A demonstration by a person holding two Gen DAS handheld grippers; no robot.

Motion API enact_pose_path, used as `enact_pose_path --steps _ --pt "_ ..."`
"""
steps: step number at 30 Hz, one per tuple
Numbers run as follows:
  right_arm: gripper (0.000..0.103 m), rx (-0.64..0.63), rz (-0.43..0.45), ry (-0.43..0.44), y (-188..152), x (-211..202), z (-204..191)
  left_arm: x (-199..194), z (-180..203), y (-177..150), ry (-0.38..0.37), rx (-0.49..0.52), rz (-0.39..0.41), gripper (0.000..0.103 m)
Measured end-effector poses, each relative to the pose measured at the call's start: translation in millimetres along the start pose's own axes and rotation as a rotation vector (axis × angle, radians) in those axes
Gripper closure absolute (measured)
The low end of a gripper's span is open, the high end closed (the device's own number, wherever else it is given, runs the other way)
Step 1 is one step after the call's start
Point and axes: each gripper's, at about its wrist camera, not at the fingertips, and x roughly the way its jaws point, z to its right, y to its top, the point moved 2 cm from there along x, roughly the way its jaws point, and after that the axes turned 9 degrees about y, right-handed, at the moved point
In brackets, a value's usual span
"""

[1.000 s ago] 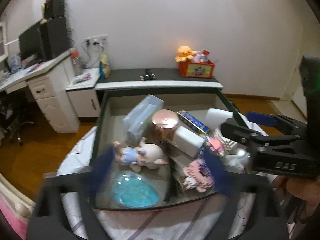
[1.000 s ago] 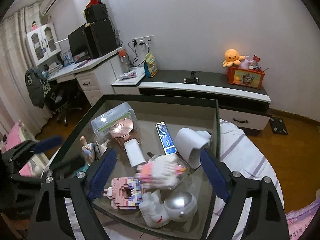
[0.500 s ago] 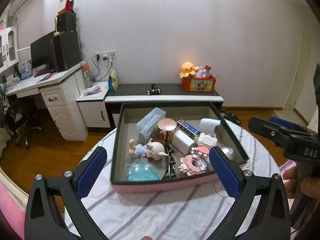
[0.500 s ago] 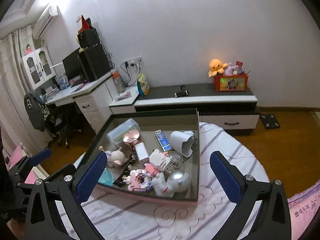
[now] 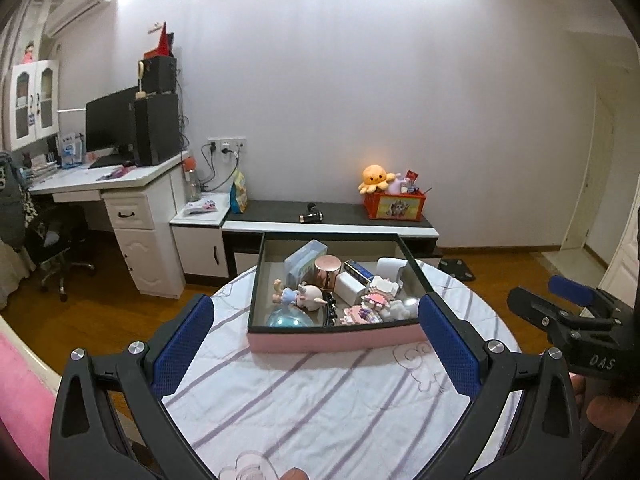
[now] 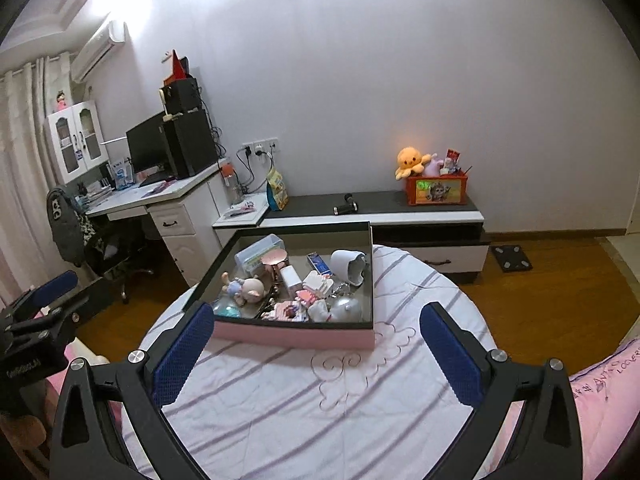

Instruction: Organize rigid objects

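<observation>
A pink box with a dark rim (image 5: 332,340) (image 6: 292,338) stands at the far side of a round table with a striped cloth (image 5: 320,400) (image 6: 320,392). It holds several rigid objects: a piglet doll (image 5: 308,294), a copper cup (image 5: 327,270), a clear case (image 5: 306,258), a white block (image 5: 349,286), pink brick models (image 5: 360,314) and a white pod (image 6: 349,266). My left gripper (image 5: 320,344) is open and empty, held back above the table. My right gripper (image 6: 316,344) is open and empty too; it also shows in the left wrist view (image 5: 560,300).
A low black and white cabinet (image 5: 332,220) with a red toy crate (image 5: 394,206) stands behind the table. A white desk (image 5: 100,188) with monitor and chair stands at the left. Wooden floor lies around the table. A pink bed edge (image 6: 600,400) lies at the right.
Both grippers have pulled back and up from right over the box, so the whole box and table now show. Both stay open and empty.
</observation>
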Motion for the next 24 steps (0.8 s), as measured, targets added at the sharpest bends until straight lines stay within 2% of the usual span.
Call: enact_pose_path --steps 9,16,24 --pt "0.0 -0.037 0.027 0.005 -27 -48 -25 -58 -4 -29 0.047 -0.011 0.028 0.0" --pt "0.0 -0.056 0.045 0.0 -44 -76 -36 -80 -7 -47 0.06 -0.025 0.017 0.0" --pt "0.0 -0.065 0.063 -0.002 -54 -95 -46 -106 -7 -54 0.051 -0.033 0.044 0.0"
